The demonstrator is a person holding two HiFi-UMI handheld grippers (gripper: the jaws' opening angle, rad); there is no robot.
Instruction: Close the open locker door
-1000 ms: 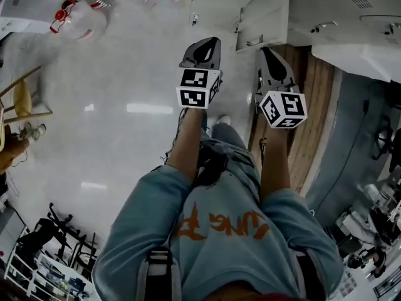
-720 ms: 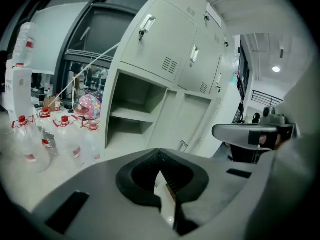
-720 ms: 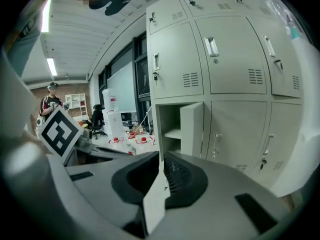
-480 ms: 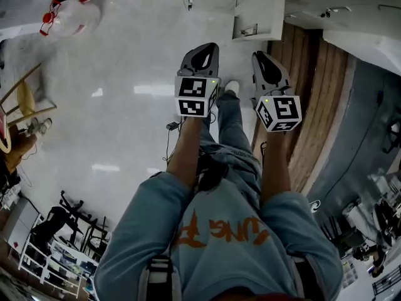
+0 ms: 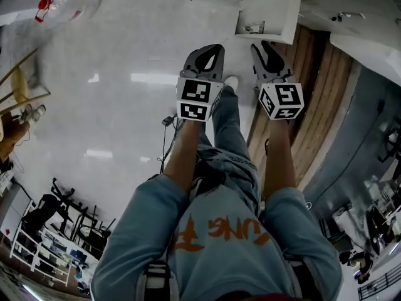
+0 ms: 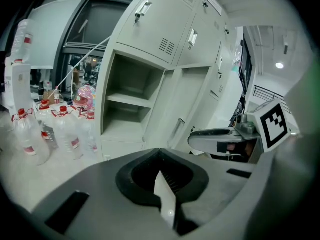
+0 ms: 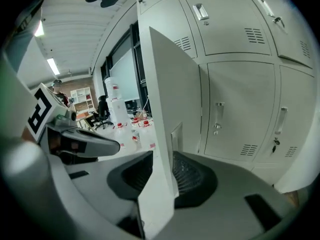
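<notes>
Locker door (image 7: 172, 84): open, seen edge-on, top cut off, lower edge hard to separate from the jaw line; at 12 o'clock just beyond right gripper (image 5: 266, 47), jaws together; left gripper (image 5: 210, 50) likewise closed, empty

My foot (image 5: 232, 81) swings forward and its white shoe now sits between the two cubes instead of below them. The open locker door (image 5: 269, 8) slides toward the top edge of the head view, and the water bottles (image 5: 66, 2) drift up into the left corner. My right hand-held gripper (image 5: 263, 44) rises level with my left hand-held gripper (image 5: 212, 49). A cable (image 5: 168, 121) on the floor has come into sight beside my left forearm.
</notes>
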